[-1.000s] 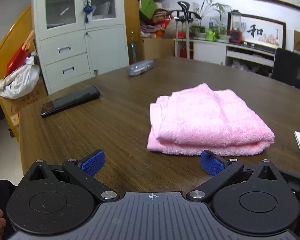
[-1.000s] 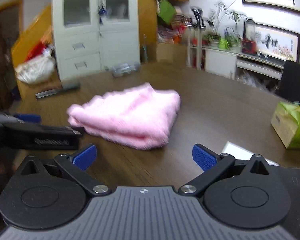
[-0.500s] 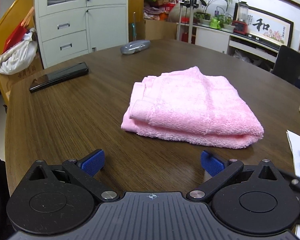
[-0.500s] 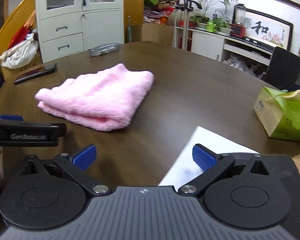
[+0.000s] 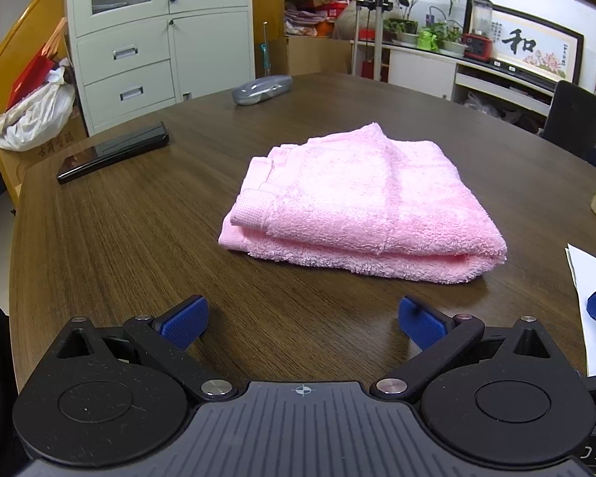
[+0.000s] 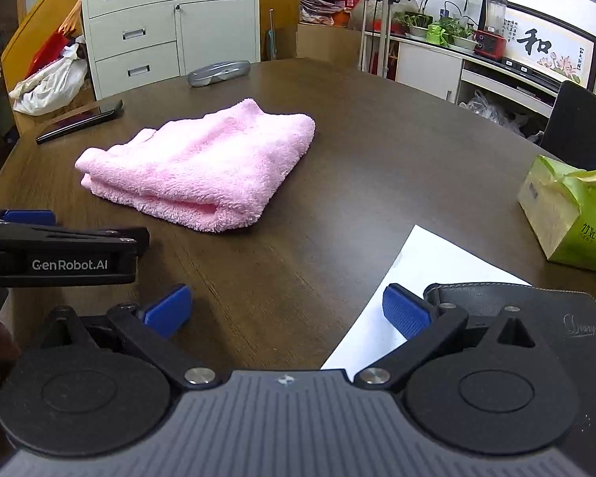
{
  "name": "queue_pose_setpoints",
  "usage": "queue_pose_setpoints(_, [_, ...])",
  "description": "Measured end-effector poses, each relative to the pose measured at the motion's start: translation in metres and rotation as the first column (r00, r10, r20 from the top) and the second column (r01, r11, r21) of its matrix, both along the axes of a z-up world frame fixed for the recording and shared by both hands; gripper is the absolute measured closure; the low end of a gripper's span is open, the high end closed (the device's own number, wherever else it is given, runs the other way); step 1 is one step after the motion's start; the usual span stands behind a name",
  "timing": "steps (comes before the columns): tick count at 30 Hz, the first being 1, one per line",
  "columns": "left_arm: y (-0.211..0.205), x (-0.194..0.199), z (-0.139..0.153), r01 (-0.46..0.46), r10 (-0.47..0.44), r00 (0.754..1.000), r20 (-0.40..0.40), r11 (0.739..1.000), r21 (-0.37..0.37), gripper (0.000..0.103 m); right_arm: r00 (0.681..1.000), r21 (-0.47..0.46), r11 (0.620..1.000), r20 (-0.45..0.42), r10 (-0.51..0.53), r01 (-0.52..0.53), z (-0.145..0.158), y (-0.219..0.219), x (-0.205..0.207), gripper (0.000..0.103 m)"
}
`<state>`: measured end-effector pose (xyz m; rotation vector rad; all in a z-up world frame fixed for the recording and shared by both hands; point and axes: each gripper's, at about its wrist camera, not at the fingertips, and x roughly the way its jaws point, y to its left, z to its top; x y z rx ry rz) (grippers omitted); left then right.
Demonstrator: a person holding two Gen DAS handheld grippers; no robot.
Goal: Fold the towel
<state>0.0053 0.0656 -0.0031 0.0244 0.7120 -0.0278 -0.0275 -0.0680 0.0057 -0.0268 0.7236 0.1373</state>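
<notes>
Both your hand-held grippers pulled back since earlier frame; towel [image 5: 361, 202] now farther ahead. Left hand-held gripper [image 5: 302, 318] wide, holding nothing. Right hand-held gripper [image 6: 286, 310] wide, holding nothing, over paper [image 6: 409, 278]. Towel lies folded on tabletop [image 5: 139, 246], phone [image 5: 113, 152] well apart.

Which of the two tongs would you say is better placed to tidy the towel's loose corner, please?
Probably the left tongs: the pink towel lies straight ahead, its stepped corner nearest. The right tongs point past its fold, over paper.
</notes>
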Motion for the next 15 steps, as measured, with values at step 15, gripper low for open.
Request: queue_pose_setpoints(15, [-0.0016,0.0008,0.0002,-0.007,0.007,1.0,0.0,1.0,0.003,0.0,1.0,0.004,1.0,-0.001,-0.02,0.02,-0.0002,-0.0079,0.0035,0.0])
